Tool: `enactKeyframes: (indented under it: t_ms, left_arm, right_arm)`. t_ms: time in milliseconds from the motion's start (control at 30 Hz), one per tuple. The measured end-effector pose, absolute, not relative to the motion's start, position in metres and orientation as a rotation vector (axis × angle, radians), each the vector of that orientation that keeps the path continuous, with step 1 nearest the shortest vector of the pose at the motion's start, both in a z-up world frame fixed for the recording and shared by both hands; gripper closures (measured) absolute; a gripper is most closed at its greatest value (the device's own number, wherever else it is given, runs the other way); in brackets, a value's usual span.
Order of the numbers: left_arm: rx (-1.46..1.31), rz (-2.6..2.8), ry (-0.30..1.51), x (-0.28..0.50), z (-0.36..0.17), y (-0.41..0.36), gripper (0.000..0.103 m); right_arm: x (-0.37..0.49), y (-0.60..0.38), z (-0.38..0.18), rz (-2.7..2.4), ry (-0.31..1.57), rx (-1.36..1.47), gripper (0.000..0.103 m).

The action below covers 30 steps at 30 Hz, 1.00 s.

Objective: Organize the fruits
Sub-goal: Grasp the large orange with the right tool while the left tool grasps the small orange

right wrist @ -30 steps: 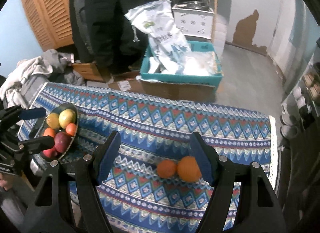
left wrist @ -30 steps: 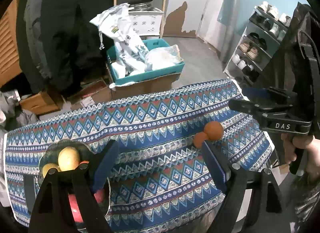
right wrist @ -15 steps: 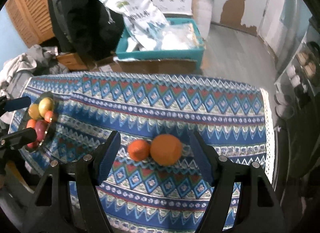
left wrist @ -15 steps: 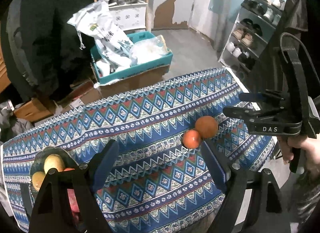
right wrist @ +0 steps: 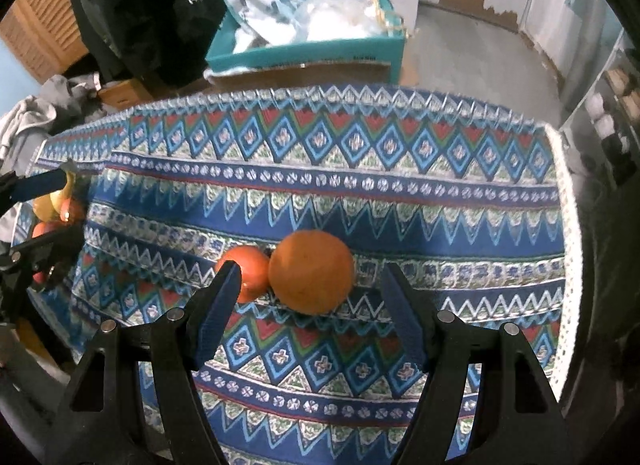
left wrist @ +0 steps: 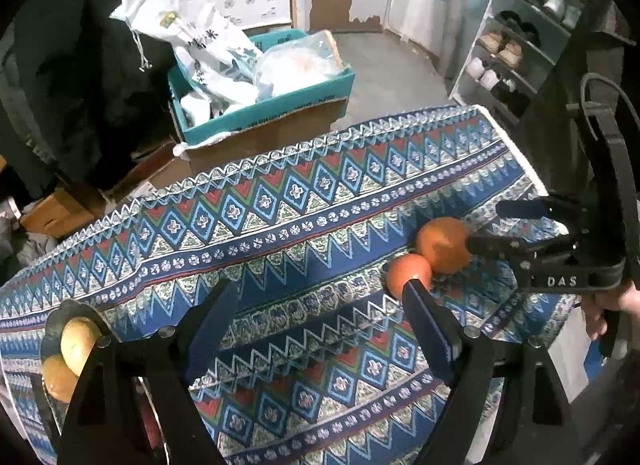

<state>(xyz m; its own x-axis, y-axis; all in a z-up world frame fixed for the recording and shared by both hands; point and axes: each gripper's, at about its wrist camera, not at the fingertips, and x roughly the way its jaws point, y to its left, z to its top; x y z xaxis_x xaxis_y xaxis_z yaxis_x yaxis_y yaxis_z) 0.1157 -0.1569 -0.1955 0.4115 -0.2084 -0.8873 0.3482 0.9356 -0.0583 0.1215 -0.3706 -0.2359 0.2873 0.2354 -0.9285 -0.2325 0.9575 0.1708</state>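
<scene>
A large round orange with dull, pebbled skin (right wrist: 311, 271) lay on the patterned woven tablecloth of blue, red and white zigzags and diamonds (right wrist: 320, 169), touching a smaller, smoother, redder round fruit (right wrist: 250, 271) on its left. The right gripper (right wrist: 310, 301), black-framed with flat blue pads, hung over the pair with its fingers spread apart and empty; the large orange sat in the gap between them, pressed by neither pad, while the left pad overlapped the smaller fruit in the right wrist view. The left gripper (left wrist: 320, 325), of the same make, also stood wide and held nothing, poised over bare cloth between the two oranges and the bowl. At the cloth's far left end a dark shallow bowl (left wrist: 64, 311) held a pale yellow-green round fruit (left wrist: 78, 339) and a yellow-orange one (left wrist: 58, 375) below it; the right wrist view showed red and orange fruits there too, partly hidden by the left gripper. Beyond the table, a teal open box (left wrist: 272, 105) on a brown cardboard carton (left wrist: 264, 133) was filled with crinkled white printed plastic bags (left wrist: 200, 37). A grey metal shoe rack (left wrist: 520, 45) with rows of shoes stood at the right wall.
</scene>
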Motion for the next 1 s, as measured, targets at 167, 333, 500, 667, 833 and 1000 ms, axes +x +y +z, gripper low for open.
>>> enactKeyframes:
  t_ms: [167,333,500,667,833,1000]
  left_arm:
    - [0.155,-0.345,1.116,0.129,-0.214,-0.162,0.017]
    - [0.166,-0.347,1.154,0.137,-0.231,-0.167,0.017]
    - [0.171,-0.359,1.172,0.14,-0.238,-0.171,0.017]
    - [0.162,-0.378,1.181,0.141,-0.242,-0.175,0.017]
    - [0.167,-0.397,1.191,0.14,-0.246,-0.181,0.017]
    - [0.179,-0.425,1.19,0.137,-0.249,-0.192,0.017]
  right_arm:
    - [0.126,-0.371,-0.257,0.316,1.283,0.011,0.03]
    - [0.132,-0.371,-0.273,0.317,1.308,0.028,0.03]
    - [0.137,-0.366,-0.287,0.33,1.323,0.04,0.03]
    - [0.141,-0.371,-0.294,0.352,1.338,0.137,0.036]
    - [0.139,-0.377,-0.293,0.361,1.333,0.158,0.038]
    - [0.131,-0.383,-0.282,0.312,1.32,0.098,0.038]
